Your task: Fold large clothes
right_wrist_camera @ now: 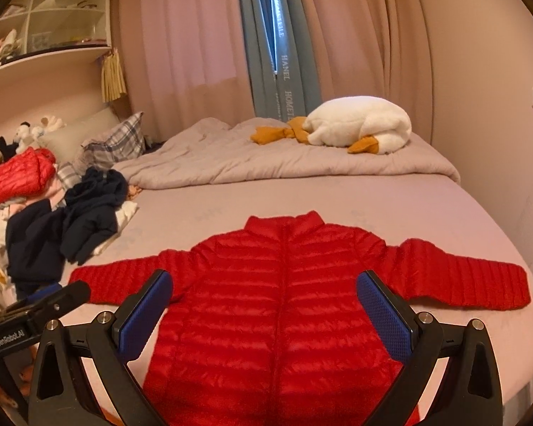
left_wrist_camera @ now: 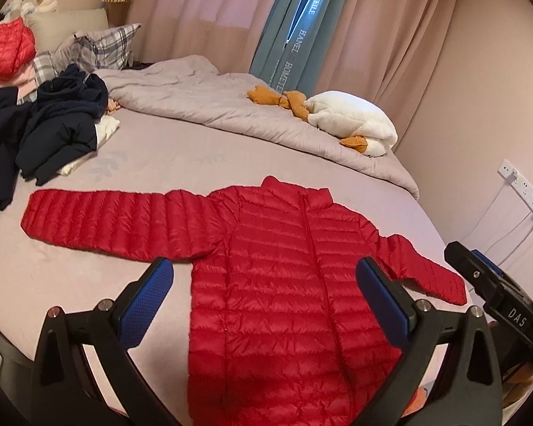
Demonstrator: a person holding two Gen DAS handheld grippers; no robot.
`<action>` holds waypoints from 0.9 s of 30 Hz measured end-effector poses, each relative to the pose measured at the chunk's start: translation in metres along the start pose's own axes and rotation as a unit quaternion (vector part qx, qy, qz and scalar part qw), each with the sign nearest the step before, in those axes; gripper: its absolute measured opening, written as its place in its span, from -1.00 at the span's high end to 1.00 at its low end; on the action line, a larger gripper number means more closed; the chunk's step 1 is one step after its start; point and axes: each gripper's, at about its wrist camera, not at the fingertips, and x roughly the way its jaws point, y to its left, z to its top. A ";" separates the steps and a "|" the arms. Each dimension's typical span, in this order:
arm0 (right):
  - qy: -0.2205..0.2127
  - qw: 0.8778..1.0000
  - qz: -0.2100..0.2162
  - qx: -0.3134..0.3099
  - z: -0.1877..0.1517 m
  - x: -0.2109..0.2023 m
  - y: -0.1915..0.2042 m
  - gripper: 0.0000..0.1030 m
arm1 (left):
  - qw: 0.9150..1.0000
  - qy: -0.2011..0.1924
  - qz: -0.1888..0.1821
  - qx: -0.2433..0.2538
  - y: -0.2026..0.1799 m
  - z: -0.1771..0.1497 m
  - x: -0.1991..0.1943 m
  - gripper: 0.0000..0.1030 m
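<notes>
A red quilted puffer jacket (left_wrist_camera: 284, 266) lies flat on the bed, front up, zipped, collar away from me, both sleeves spread out to the sides. It also shows in the right wrist view (right_wrist_camera: 284, 301). My left gripper (left_wrist_camera: 264, 280) is open and empty, held above the jacket's body. My right gripper (right_wrist_camera: 264, 294) is open and empty too, above the lower chest of the jacket. The right gripper's body shows at the right edge of the left wrist view (left_wrist_camera: 494, 284). The left gripper shows at the lower left of the right wrist view (right_wrist_camera: 39, 309).
A pile of dark navy clothes (left_wrist_camera: 49, 124) lies to the left, with another folded red jacket (left_wrist_camera: 5, 49) behind it. A grey duvet (left_wrist_camera: 209, 99) and a white plush goose (left_wrist_camera: 355, 120) lie at the far side. Curtains hang behind; wall sockets (left_wrist_camera: 522, 184) are on the right.
</notes>
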 end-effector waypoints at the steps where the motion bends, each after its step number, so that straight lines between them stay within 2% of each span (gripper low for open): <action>1: 0.001 1.000 0.000 -0.001 -0.001 0.000 -0.002 -0.99 | 1.000 0.002 -0.002 -0.002 -0.001 -0.001 0.001 -1.00; 13: 0.003 1.000 0.000 0.003 -0.009 -0.005 -0.014 -0.99 | 1.000 0.015 0.001 0.016 -0.019 -0.010 0.008 -1.00; 20: 0.009 1.000 -0.001 0.005 -0.014 -0.007 -0.018 -0.99 | 0.999 0.020 -0.017 0.021 -0.027 -0.015 0.005 -1.00; 27: 0.004 1.000 -0.004 0.007 -0.016 -0.012 -0.022 -0.99 | 0.999 0.015 -0.020 0.026 -0.033 -0.016 0.001 -1.00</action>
